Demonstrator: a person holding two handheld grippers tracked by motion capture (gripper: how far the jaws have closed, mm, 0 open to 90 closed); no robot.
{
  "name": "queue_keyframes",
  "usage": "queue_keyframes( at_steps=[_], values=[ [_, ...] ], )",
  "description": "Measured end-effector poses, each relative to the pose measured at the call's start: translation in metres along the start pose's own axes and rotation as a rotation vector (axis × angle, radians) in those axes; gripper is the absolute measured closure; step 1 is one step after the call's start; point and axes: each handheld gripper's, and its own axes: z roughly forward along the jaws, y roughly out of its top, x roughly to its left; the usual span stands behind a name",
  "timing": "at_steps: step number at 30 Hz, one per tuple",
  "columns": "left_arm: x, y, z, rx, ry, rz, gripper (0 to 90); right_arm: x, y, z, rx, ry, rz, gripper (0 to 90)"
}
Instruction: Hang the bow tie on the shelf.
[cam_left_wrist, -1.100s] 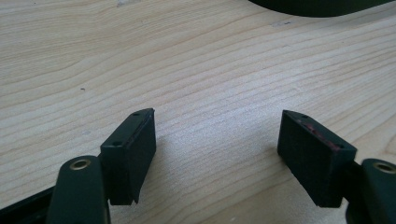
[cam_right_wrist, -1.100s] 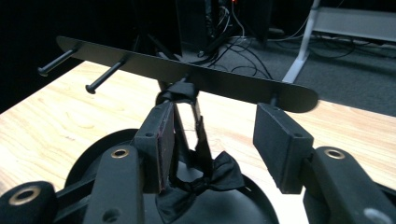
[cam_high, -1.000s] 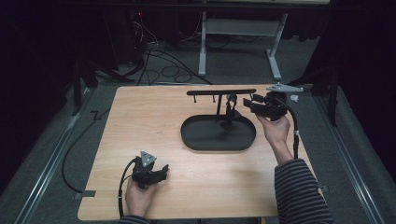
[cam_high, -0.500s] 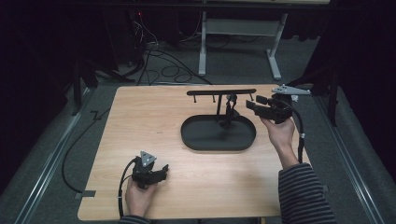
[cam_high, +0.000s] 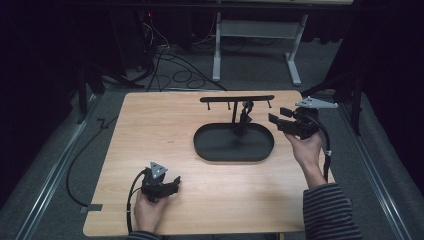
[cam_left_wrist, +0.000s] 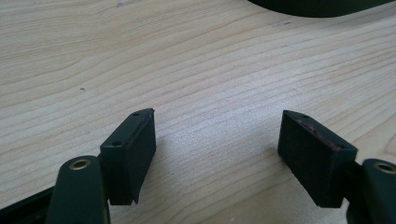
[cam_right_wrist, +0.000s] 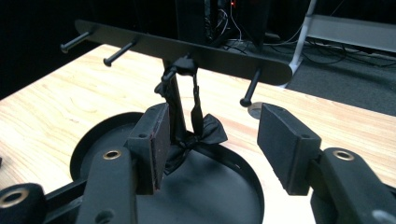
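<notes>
A black stand (cam_high: 235, 107) with a peg bar rises from an oval black tray (cam_high: 220, 147) at the table's middle. A black bow tie (cam_high: 244, 116) hangs by its strap from the bar, its bow low above the tray. My right gripper (cam_high: 278, 115) hovers open just right of the stand, pointing at it. In the right gripper view the bow tie (cam_right_wrist: 200, 133) hangs beyond the open jaws, apart from them, under the bar (cam_right_wrist: 187, 51). My left gripper (cam_high: 173, 185) rests open on the wood near the front left, and nothing lies between its jaws in the left gripper view (cam_left_wrist: 217, 144).
The wooden table (cam_high: 150, 130) stands on a dark floor with cables (cam_high: 165, 60) and a white desk frame (cam_high: 255, 35) behind it. A small round metal disc (cam_right_wrist: 255, 108) lies on the wood behind the stand. The tray's edge (cam_left_wrist: 322, 5) shows ahead of the left gripper.
My right gripper has drawn back a little from the stand, to the right and toward the person. The bow tie still hangs on the bar. The left gripper has not moved.
</notes>
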Motion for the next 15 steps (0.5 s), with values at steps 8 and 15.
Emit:
queue_keyframes(
  at_steps=[8,15],
  values=[
    [0.0,0.0,0.0,-0.001,0.002,0.002,28.3,-0.001,-0.008,-0.006,-0.005,0.011,0.011,45.7],
    [-0.001,0.0,0.0,-0.002,0.004,0.002,28.1,-0.002,-0.015,-0.014,-0.008,-0.005,0.003,44.9]
  ],
)
